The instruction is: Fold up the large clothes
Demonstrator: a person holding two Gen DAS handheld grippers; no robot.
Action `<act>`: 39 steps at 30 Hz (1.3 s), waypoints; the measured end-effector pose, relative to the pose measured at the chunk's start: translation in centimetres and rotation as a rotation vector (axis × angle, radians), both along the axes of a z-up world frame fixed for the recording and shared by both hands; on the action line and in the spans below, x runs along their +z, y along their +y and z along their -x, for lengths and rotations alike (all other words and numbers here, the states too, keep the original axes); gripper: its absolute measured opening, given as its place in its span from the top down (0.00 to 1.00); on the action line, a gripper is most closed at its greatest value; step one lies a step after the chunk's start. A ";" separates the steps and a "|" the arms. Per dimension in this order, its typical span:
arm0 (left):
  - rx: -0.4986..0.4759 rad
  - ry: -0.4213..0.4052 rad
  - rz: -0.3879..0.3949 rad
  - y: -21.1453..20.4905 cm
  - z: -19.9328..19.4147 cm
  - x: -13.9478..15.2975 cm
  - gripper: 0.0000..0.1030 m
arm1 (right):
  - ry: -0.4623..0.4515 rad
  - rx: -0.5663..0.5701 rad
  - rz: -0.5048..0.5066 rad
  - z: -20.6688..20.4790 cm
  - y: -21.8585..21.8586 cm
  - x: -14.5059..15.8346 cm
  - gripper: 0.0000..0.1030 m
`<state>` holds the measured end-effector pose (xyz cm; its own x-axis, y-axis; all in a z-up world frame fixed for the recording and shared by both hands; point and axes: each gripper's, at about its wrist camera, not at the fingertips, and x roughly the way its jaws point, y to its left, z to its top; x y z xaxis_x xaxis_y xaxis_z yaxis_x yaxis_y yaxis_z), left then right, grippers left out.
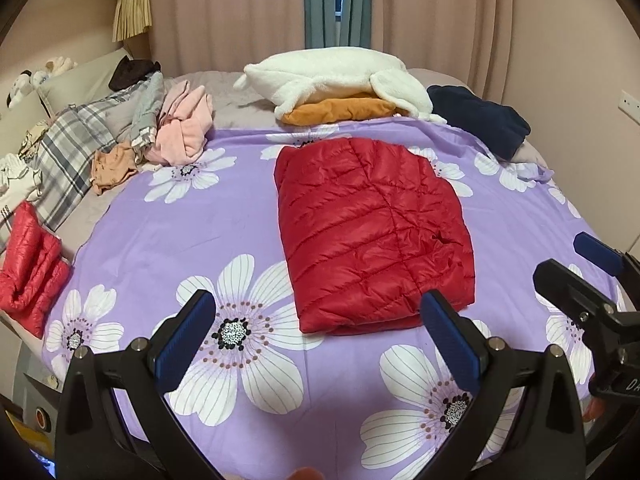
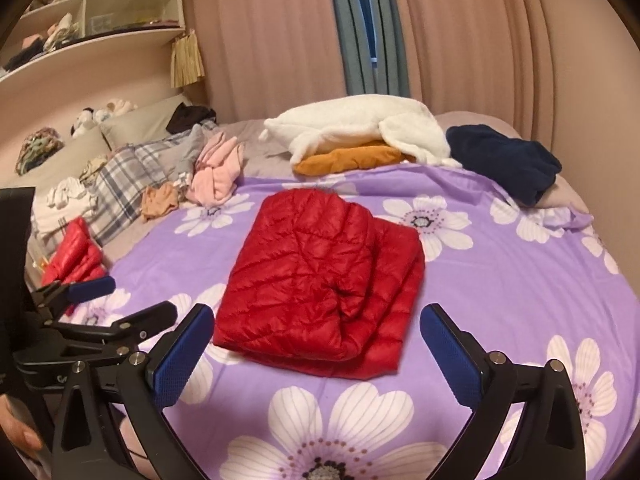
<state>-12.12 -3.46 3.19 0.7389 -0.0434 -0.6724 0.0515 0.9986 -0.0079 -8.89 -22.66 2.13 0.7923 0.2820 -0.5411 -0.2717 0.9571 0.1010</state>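
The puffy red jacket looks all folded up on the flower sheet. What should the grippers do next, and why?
Probably bring both grippers to the near edge of the quilted red puffer jacket to lift it away. It already lies as a folded bundle on the purple flowered sheet. The left gripper and right gripper are open, holding nothing, just short of it.

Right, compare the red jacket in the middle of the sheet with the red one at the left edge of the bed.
The middle red jacket is folded into a flat, neat rectangle; the left red jacket is bunched and crumpled. The middle one lies wholly on the purple floral sheet; the left one sits mostly off it, by the plaid pillow. Both are shiny red quilted puffers.
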 end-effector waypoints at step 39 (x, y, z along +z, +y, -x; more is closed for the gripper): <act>0.028 0.048 -0.012 -0.3 -1.2 -1.7 0.00 | 0.084 -0.016 0.044 -1.8 0.4 -2.1 0.01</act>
